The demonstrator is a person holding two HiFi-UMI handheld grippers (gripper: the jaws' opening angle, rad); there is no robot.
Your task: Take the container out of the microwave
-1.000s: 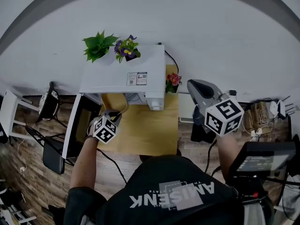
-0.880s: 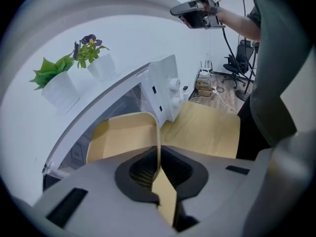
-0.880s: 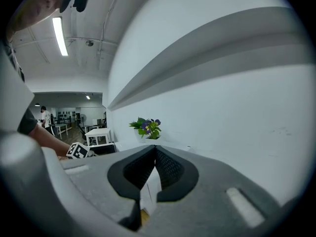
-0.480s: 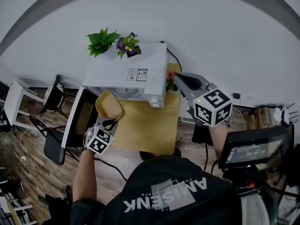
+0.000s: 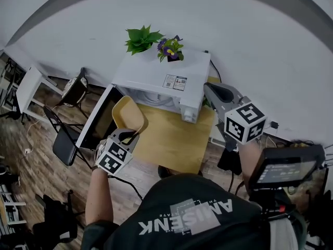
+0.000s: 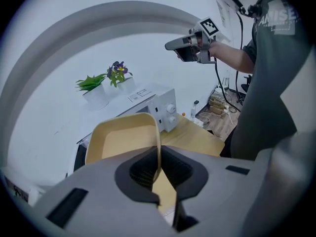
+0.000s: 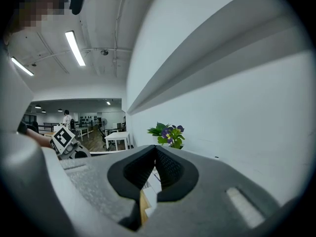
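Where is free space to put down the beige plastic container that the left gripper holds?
The bare yellow wooden tabletop in front of the white microwave, between its open door and the table's right edge, is free. The microwave's rear top is crowded: green potted plant and purple flowers.

Out of sight
The near rim of the container (image 6: 121, 139) sinks behind the left gripper (image 6: 158, 171); print on the microwave label (image 5: 175, 82) is unreadably small.
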